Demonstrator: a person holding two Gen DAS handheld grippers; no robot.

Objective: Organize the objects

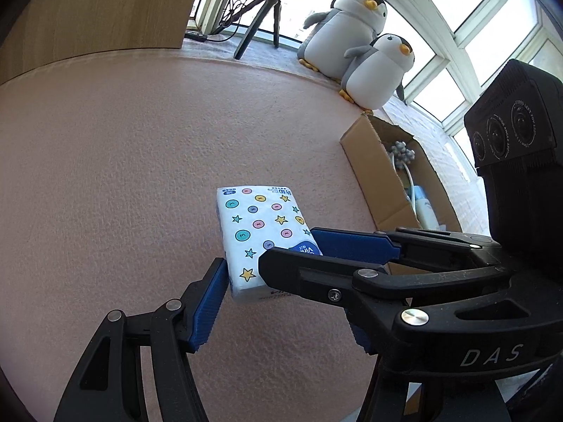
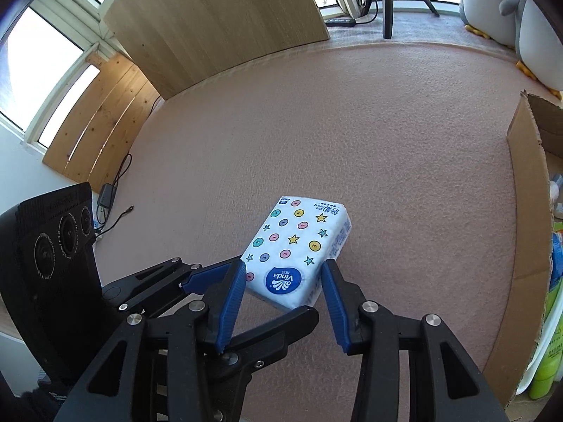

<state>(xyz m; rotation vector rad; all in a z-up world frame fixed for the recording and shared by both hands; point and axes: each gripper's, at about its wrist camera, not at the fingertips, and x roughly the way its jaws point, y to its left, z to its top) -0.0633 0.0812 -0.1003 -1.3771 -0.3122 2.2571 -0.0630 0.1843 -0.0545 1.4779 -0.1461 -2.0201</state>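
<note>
Both pairs of jaws stand spread, blue ribbed pads on black linkages, and both close in on the same tissue pack point(image 2: 299, 251) from its near end. On the right gripper point(image 2: 281, 276) the two pads flank the pack's near corners; whether they touch the wrapper cannot be told. On the left gripper point(image 1: 271, 263) the left pad sits against the pack's side, while the other side is hidden behind the right gripper's black finger crossing in front, so actual contact there cannot be told either.

That pack is a soft, rectangular block in glossy white film printed with coloured buttons and stars and a blue oval logo. It lies flat on a pink, nubbly carpet point(image 2: 352, 140).

Off to the right stands an open cardboard box point(image 1: 373, 179) of plain brown corrugated board, flaps up. Inside show a white bottle point(image 1: 424, 209) and a grey knobbly cluster on a white stem point(image 1: 401, 153); in the right wrist view a lime-green container point(image 2: 547, 362) shows at its edge.

Beyond the box sit two plush penguins point(image 1: 362, 42), grey and white, by the window.
</note>
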